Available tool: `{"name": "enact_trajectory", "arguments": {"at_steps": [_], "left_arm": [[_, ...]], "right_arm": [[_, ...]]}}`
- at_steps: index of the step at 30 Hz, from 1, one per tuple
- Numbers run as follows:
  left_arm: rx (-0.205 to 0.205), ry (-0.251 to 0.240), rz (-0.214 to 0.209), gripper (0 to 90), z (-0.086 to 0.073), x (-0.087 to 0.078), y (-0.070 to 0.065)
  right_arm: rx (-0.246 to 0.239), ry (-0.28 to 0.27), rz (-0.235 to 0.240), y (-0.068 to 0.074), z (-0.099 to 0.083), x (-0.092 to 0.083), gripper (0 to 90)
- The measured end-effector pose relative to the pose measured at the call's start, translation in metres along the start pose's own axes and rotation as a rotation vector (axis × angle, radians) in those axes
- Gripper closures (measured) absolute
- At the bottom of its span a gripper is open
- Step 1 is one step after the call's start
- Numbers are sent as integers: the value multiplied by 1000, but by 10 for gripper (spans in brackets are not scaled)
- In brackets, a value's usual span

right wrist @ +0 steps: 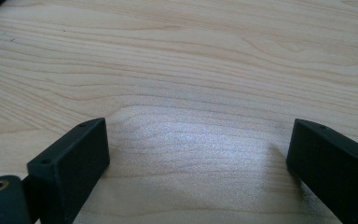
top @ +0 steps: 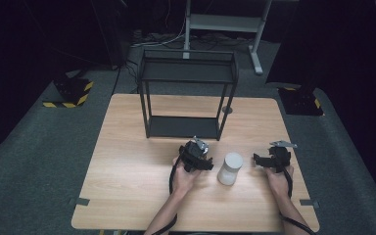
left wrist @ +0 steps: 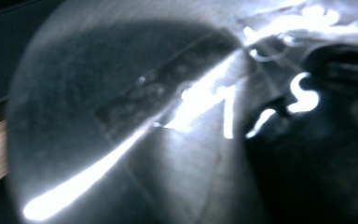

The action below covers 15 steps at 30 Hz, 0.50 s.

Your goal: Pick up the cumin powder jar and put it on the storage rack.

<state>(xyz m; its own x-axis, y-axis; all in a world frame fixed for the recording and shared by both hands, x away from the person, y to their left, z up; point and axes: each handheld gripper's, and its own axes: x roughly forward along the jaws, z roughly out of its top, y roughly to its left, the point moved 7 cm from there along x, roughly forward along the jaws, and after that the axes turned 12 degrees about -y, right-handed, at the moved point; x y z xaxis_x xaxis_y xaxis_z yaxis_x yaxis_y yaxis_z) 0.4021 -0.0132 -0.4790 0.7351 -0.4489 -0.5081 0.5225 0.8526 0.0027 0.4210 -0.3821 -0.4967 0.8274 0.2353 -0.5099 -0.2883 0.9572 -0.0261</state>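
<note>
A pale wooden bench (top: 127,161) with fine grain and rounded corners is carrying the work. Near its middle front a white, matte cylinder (top: 230,168) with a rounded top is standing upright, between the two hands.

The left tool (top: 206,163), a black, blocky device with a grey three-cornered plate on top, is lying just to the left of the cylinder, pointing right toward it. From above it is sitting right against the cylinder's left side, though whether the pads are pressing on it cannot be told from there. In the left gripper view a large, smooth, rounded surface is looming very close and badly blurred, with bright streaks of glare across it and a strip of wood at the far left edge; the jaws themselves cannot be made out, so I cannot tell whether the tool is gripping.

The right tool (top: 259,160) is resting to the right of the cylinder, clearly apart from it, its black body held in the person's right hand (top: 276,180). In the right gripper view its two black, square-edged jaws are standing wide apart with nothing between them, only bare wood grain with a soft sheen.

At the far middle of the bench a black metal two-tier rack (top: 186,93) with thin square legs and flat shelves is standing. Grey carpet is surrounding the bench.
</note>
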Motion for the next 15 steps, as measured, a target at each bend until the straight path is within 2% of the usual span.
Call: {"name": "enact_trajectory", "arguments": {"at_steps": [15], "left_arm": [[-6, 11, -5, 226, -2, 5, -1]], "right_arm": [[-5, -1, 3, 0, 0, 0, 50]]}}
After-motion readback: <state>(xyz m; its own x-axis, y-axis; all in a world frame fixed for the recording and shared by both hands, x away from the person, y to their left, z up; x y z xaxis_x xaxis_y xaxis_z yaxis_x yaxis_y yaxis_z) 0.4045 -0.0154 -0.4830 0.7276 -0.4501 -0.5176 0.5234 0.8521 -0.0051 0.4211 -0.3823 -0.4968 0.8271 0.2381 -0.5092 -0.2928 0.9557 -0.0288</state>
